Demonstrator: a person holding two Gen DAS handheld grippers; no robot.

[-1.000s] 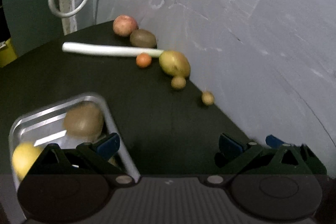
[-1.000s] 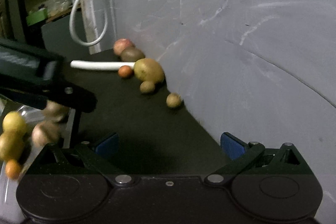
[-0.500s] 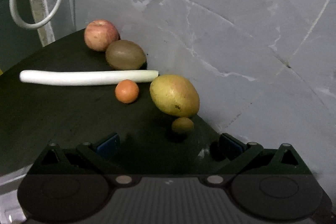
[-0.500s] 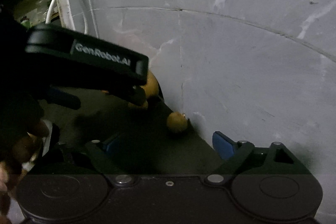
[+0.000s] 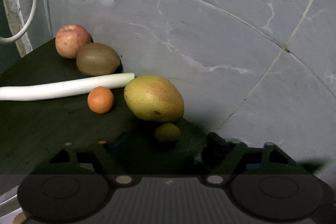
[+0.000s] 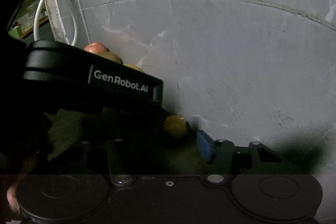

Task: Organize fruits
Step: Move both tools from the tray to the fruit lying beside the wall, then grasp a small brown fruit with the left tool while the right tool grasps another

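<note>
In the left wrist view, fruit lies on the dark table along the grey wall: a red apple (image 5: 72, 41), a brown kiwi (image 5: 97, 59), a small orange (image 5: 100, 99), a large yellow mango (image 5: 154, 98) and a small brown-yellow fruit (image 5: 167, 133). My left gripper (image 5: 166, 145) is open, with the small fruit between its fingertips. In the right wrist view, my right gripper (image 6: 163, 144) is open, and another small yellow fruit (image 6: 175, 126) sits by the wall just ahead of it. The left gripper's black body (image 6: 94, 81) hides most of the fruit row there.
A long white leek stalk (image 5: 63, 87) lies across the table behind the orange. White cables (image 5: 21, 14) hang at the far left by the wall corner. The grey marbled wall (image 5: 231, 35) borders the table on the right. A metal tray corner (image 5: 8, 201) shows at bottom left.
My left gripper has left the tray and moved forward to the fruit row, closing in on the small fruit below the mango. My right gripper has moved toward the small fruit by the wall.
</note>
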